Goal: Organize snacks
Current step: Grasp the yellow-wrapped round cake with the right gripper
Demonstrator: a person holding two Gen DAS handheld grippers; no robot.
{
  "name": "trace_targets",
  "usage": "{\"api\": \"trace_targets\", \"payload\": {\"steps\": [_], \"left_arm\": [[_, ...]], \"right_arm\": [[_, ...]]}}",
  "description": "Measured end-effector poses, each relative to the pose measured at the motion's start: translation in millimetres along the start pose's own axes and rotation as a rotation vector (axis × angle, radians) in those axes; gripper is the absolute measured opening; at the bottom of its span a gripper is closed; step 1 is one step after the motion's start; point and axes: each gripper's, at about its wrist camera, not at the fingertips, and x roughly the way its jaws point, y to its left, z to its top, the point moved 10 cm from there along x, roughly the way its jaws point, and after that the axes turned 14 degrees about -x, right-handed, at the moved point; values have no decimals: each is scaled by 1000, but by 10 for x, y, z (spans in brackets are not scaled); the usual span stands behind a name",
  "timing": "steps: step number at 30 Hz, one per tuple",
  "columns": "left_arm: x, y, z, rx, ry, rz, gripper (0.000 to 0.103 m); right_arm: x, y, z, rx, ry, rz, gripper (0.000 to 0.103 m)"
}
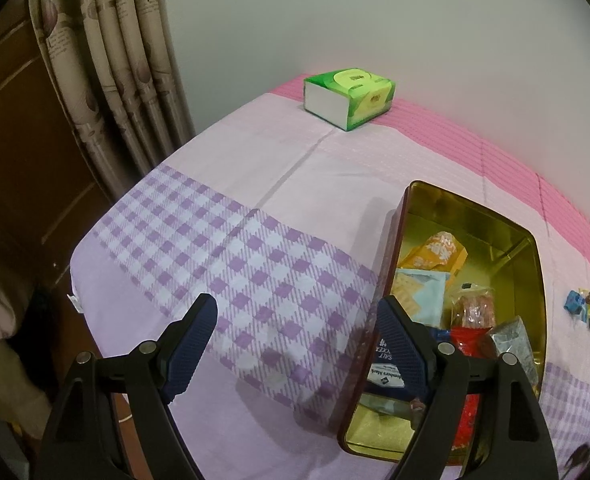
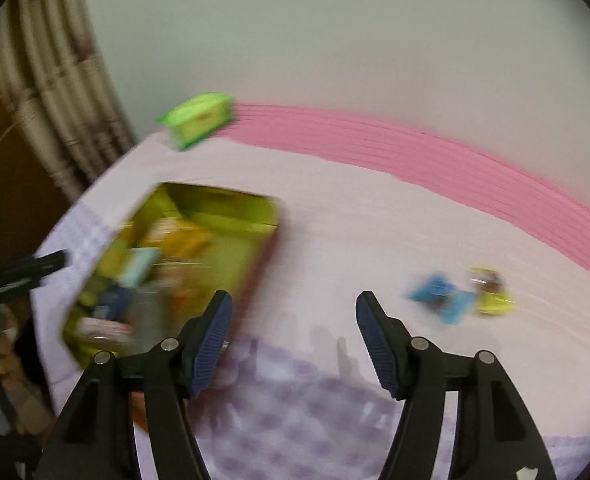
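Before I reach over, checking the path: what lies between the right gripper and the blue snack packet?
Only bare pink tablecloth between right gripper and blue snack packet, per the right wrist view.

Both tools match: the left gripper (image 1: pixel 295 322) and right gripper (image 2: pixel 293 312) each show glossy black angular arms, round silver pivot screws, and dark blue ribbed pads (image 2: pixel 211 350) on the fingers.
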Motion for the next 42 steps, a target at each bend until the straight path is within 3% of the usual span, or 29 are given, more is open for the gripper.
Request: {"api": "trace_targets", "payload": {"steps": [6, 11, 14, 16, 21, 23, 26, 34, 42], "left_arm": [[10, -38, -9, 11, -9, 3, 82], [27, -54, 2, 30, -35, 20, 82], [27, -47, 20, 31, -52, 25, 82], [36, -39, 31, 25, -57, 25, 82], [48, -12, 66, 7, -68, 22, 82], [1, 0, 112, 2, -97, 17, 82], [-51, 23, 159, -3, -129, 23, 82], [-67, -72, 118, 18, -120, -1, 82], [-148, -504, -85, 135, -98, -65, 82]], "right_arm": [[145, -1053, -273, 93, 82, -152, 62], [429, -1529, -366, 108, 142, -182, 62], [616, -1676, -397, 139, 157, -156, 62], [724, -1700, -415, 157, 169, -137, 61], [896, -1641, -498, 195, 189, -58, 46], [887, -1633, -497, 160, 185, -86, 35], [888, -1579, -482, 136, 176, -87, 32], [762, -1104, -569, 108, 176, -14, 30], [481, -820, -882, 101, 157, -8, 30]]}}
